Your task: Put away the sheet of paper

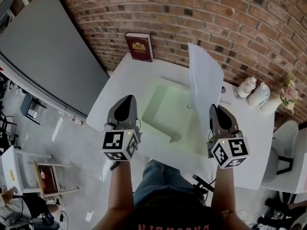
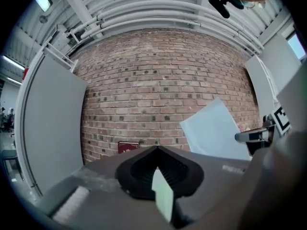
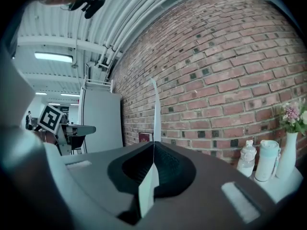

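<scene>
Red brick wall (image 1: 192, 13) behind a white table (image 1: 120, 80): my right gripper (image 1: 214, 108) pinches a white paper sheet (image 1: 204, 80) upright, at two o'clock of a pale green plastic folder (image 1: 168, 109). My left gripper (image 1: 126, 98), at its nine o'clock, has its jaws pressed together.

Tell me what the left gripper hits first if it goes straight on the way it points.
Probably the brick wall, just right of the red book; depth is unclear.
</scene>
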### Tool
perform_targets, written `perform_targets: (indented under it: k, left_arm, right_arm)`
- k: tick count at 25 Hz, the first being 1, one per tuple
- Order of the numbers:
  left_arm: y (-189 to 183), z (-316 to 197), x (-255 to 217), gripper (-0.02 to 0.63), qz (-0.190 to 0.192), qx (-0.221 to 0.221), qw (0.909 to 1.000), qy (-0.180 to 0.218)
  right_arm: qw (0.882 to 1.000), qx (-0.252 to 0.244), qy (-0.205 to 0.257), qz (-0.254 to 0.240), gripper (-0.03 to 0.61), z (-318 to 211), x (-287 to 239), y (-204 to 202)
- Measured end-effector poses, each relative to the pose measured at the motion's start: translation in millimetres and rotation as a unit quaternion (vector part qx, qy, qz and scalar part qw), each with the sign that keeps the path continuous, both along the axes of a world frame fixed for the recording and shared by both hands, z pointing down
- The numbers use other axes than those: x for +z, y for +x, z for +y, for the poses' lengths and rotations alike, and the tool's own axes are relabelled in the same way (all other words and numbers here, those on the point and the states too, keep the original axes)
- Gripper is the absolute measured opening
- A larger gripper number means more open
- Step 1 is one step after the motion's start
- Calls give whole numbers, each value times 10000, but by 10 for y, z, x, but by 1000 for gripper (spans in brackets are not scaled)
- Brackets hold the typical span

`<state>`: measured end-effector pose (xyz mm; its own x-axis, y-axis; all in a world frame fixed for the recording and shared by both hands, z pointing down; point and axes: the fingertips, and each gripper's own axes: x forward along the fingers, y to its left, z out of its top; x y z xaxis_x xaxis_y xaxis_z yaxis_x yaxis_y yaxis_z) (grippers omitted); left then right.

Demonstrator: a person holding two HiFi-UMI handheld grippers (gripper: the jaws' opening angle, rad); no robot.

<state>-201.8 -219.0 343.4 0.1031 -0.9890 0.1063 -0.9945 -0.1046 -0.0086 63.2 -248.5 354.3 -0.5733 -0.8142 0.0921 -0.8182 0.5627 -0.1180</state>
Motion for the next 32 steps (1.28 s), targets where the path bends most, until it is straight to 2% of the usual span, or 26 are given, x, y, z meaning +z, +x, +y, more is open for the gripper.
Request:
perform_targets:
  k: [10, 19, 32]
  left_arm:
    - [-1, -344, 61, -5, 117, 701, 9974, -74]
    - [-168, -447, 93, -5, 292, 831, 9961, -79]
    - [-270, -472, 459, -5, 432, 816, 9946, -472]
  right_arm:
    - [9953, 452, -761, -386, 2, 69, 247, -7]
    - [9857, 402, -1578, -430, 2, 99, 719, -136]
    - [9520, 417, -2894, -905, 2, 153, 1519, -120]
